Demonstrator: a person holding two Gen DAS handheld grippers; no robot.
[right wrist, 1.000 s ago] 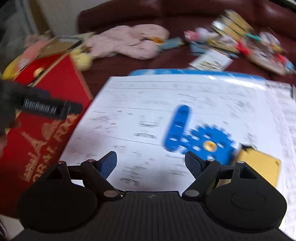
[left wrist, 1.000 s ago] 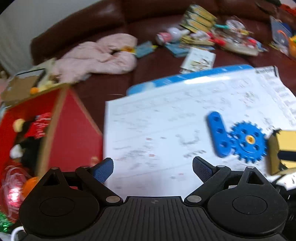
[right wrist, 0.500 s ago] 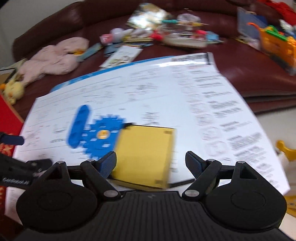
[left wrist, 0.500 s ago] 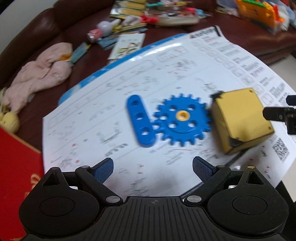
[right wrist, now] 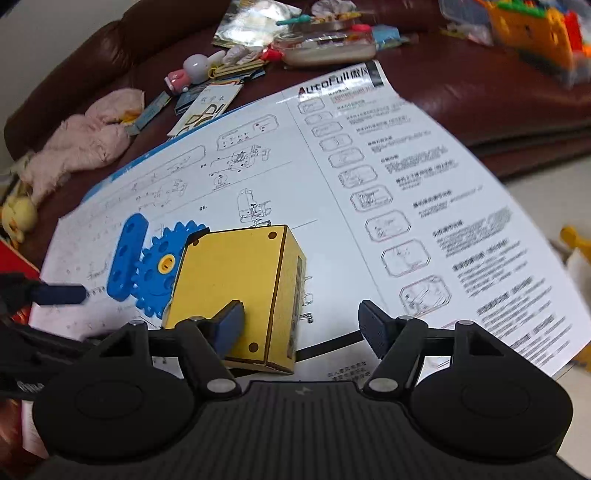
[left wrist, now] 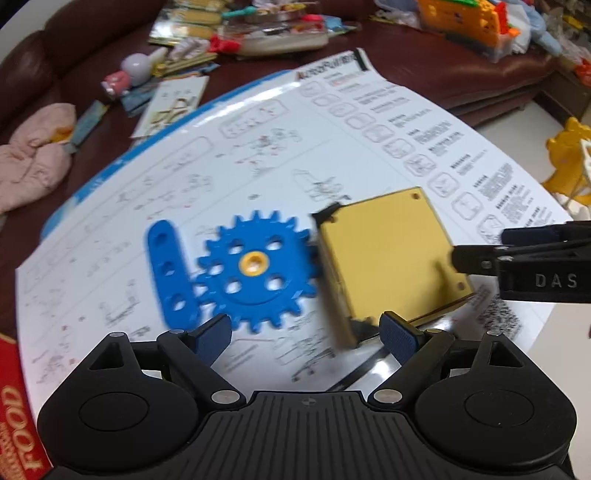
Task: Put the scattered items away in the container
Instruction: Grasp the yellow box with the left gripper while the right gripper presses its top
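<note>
Your left tongs (left wrist: 306,330): released, pads spread wide with nothing between them; they hang over the printed sheet and point steeply down at it.
Your right tongs (right wrist: 301,326): released but narrowing, the jaws have just been closing; the left pad (right wrist: 231,323) sits over the top of the yellow box, the right pad stands clear of the box's side, and no pad presses on it as far as you can see.
Yellow box (right wrist: 236,288): just ahead of your right tongs and partly between their pads; from your left tongs it lies ahead and to the right, its near corner beside the right pad.
Blue gear (left wrist: 255,273): right ahead of your left tongs, flat on the sheet, its teeth at the box's left edge; it has a yellow hub.
Blue strip with holes (left wrist: 171,273): just left of the gear, its lower end against the teeth, ahead of your left pad.
Printed sheet (right wrist: 369,184): a large white instruction page under both tongs, carrying the box, gear and strip.
Red box (left wrist: 18,406): at the lower left edge beside your left tongs; only a corner shows.
Pink plush (right wrist: 85,144): far left, past the sheet, on the brown sofa (right wrist: 461,99).
Toy clutter (left wrist: 258,33): farthest off, beyond the top of the sheet; too blurred to sort.
</note>
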